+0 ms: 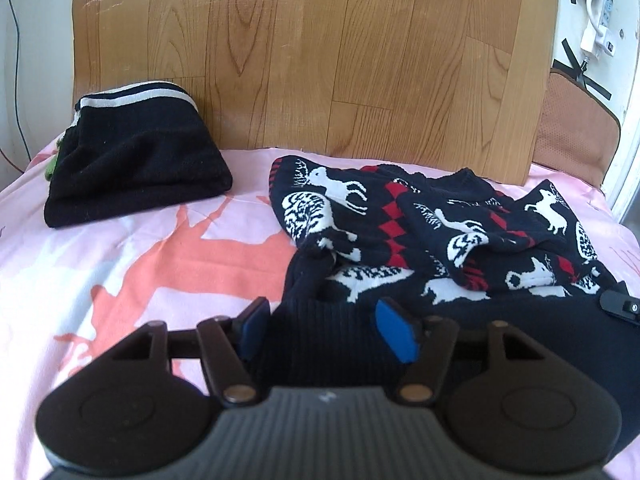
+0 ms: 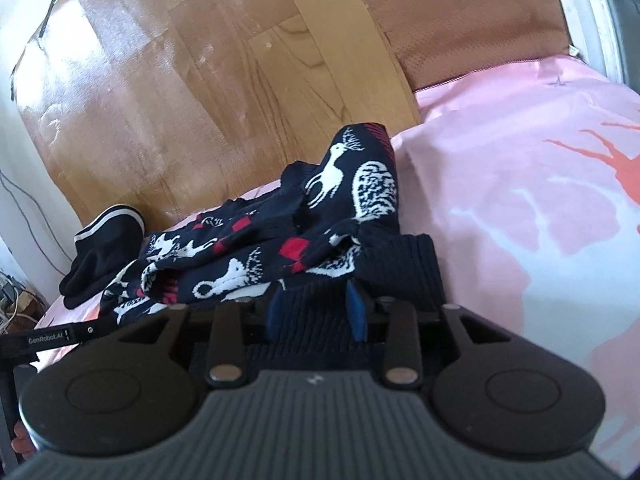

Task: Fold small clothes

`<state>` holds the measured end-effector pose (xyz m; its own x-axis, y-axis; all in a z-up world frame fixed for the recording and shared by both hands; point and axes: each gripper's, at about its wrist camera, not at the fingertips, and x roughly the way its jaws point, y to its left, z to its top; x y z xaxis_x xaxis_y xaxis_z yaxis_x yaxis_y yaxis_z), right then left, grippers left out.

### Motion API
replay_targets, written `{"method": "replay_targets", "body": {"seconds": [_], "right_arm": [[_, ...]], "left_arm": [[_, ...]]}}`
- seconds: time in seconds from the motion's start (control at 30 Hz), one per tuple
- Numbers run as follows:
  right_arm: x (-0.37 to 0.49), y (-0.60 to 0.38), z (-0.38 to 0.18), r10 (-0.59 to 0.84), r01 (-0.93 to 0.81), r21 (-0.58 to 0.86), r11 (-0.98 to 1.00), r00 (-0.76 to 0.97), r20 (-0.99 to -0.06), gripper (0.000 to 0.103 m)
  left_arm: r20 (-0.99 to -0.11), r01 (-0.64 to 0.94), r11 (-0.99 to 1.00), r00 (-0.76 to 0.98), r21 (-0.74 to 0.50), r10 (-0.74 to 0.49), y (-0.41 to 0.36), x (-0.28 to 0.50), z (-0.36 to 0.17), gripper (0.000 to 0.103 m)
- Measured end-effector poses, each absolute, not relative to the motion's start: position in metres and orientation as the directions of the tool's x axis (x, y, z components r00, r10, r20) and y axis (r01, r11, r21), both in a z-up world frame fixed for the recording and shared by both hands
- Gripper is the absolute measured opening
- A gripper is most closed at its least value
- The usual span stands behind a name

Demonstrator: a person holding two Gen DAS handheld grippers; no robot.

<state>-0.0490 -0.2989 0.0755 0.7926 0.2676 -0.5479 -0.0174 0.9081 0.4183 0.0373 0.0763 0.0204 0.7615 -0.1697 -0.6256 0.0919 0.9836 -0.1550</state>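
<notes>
Left tongs [image 1: 324,326]: spread apart, ribbed hem lying between the blue pads.
Right tongs [image 2: 316,312]: clamped on the same hem.
Reindeer sweater [image 1: 432,236]: crumpled on the bed [image 1: 120,264], just ahead of both tongs.
Folded black garment [image 1: 136,176]: ahead-left of the left tongs.

My left gripper [image 1: 326,326]: matte black housing with a ribbed grey centre panel, two round black discs either side, and black linkage arms pinned by brass-coloured rivets. Its fingers [image 1: 394,330] carry bright blue pads. My right gripper [image 2: 316,308] has the same build: ribbed grey panel, twin discs, metal rivets, darker blue fingers [image 2: 357,312]. A black bar at its left reads "GenRobot.AI" in white lettering.
</notes>
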Motion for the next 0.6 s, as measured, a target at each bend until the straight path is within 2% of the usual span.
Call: {"method": "replay_targets", "body": {"seconds": [0.3,0.43,0.6], "right_arm": [[-0.0468,-0.2964,0.0750,0.266,-0.022,0.410,0.912,0.791,-0.551,0.047],[-0.0470,-0.2959,0.0748,0.266,-0.021,0.410,0.912,0.791,-0.551,0.047],[-0.0474,-0.2949,0.0749,0.265,-0.019,0.411,0.911,0.791,-0.552,0.048]], "left_arm": [[-0.627,0.091,0.984,0.760,-0.155,-0.169,0.0758,0.0371,0.0213,0.065],[-0.630,0.104,0.982,0.755,-0.159,-0.182,0.0764,0.0367,0.0214,0.075],[-0.631,0.105,0.982,0.754,-0.157,-0.182,0.0761,0.0364,0.0213,0.075]]}}
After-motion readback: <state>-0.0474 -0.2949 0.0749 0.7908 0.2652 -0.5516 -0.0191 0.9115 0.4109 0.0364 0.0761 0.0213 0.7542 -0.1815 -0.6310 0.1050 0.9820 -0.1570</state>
